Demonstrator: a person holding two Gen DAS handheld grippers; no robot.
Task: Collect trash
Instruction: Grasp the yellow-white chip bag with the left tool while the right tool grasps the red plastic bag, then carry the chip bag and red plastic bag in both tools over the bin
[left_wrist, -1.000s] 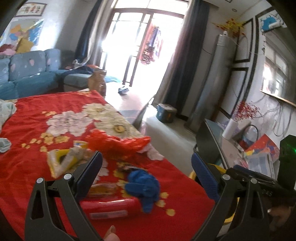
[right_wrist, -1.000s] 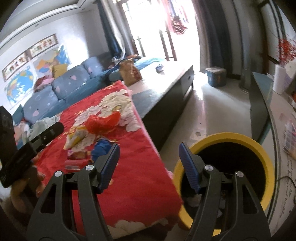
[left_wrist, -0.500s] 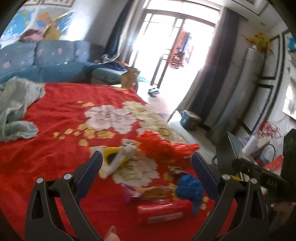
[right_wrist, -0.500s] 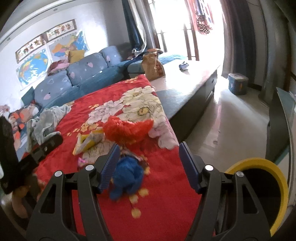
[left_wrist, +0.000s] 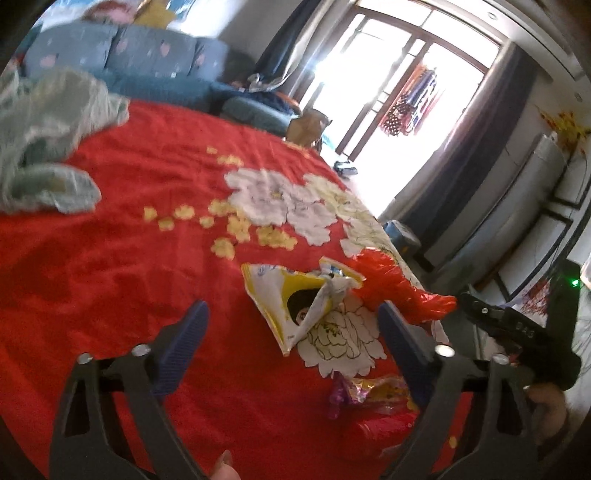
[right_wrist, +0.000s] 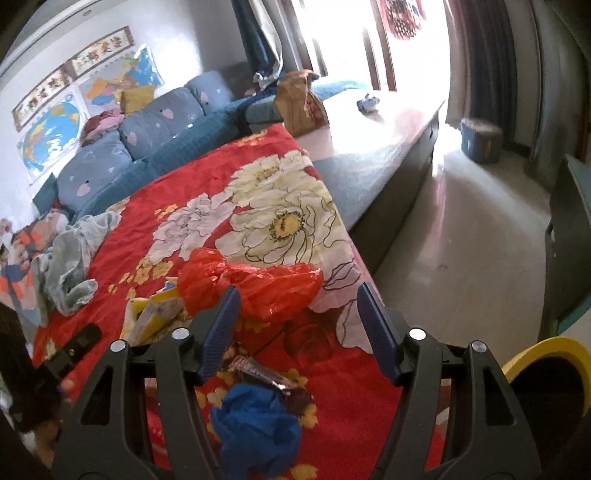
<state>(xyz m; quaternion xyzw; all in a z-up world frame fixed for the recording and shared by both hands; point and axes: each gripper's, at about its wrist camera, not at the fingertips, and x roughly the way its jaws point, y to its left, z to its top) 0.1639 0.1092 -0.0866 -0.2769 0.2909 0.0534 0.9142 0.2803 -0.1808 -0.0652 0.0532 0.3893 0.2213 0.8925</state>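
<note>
Trash lies on a red flowered cloth (left_wrist: 110, 266). A yellow and white snack wrapper (left_wrist: 295, 299) lies just ahead of my open, empty left gripper (left_wrist: 291, 328). A crumpled red plastic bag (left_wrist: 395, 288) lies to its right, with a shiny candy wrapper (left_wrist: 365, 395) and a red packet (left_wrist: 380, 432) nearer. In the right wrist view the red bag (right_wrist: 255, 284) lies just beyond my open, empty right gripper (right_wrist: 299, 328). A blue crumpled wad (right_wrist: 258, 432) and a foil wrapper (right_wrist: 266, 373) lie under it. The yellow wrapper (right_wrist: 151, 317) is at its left.
A yellow-rimmed bin (right_wrist: 546, 398) stands on the floor at the lower right. Pale green cloth (left_wrist: 48, 136) lies at the cloth's far left. A blue sofa (right_wrist: 147, 133) is behind. A brown paper bag (right_wrist: 299, 103) stands on the bare tabletop (right_wrist: 369, 136) beyond.
Both grippers have swung left, away from the bin and over the trash. The left now faces the yellow wrapper; the right has closed in on the red bag and blue wad.
</note>
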